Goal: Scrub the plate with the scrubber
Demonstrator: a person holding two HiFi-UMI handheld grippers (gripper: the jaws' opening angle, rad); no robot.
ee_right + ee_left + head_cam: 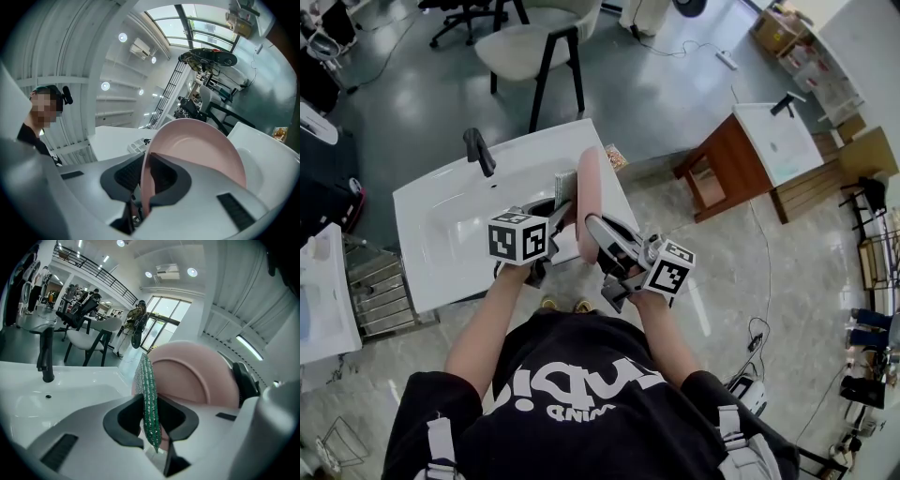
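Observation:
A pink plate [588,204] stands on edge over the white sink basin [455,220]. My right gripper [602,242] is shut on its rim; in the right gripper view the plate [197,150] rises from between the pads. My left gripper [546,239] is shut on a thin green scrubber [150,399], which stands upright between the pads. The scrubber lies against the plate's back [192,376] in the left gripper view. From the head view the scrubber [564,186] shows as a grey-green strip just left of the plate.
A black faucet [478,150] stands at the back of the sink counter [431,272]. A white chair [530,42] is beyond the sink, and a wooden vanity [741,155] stands to the right. A metal rack [380,286] sits left of the counter.

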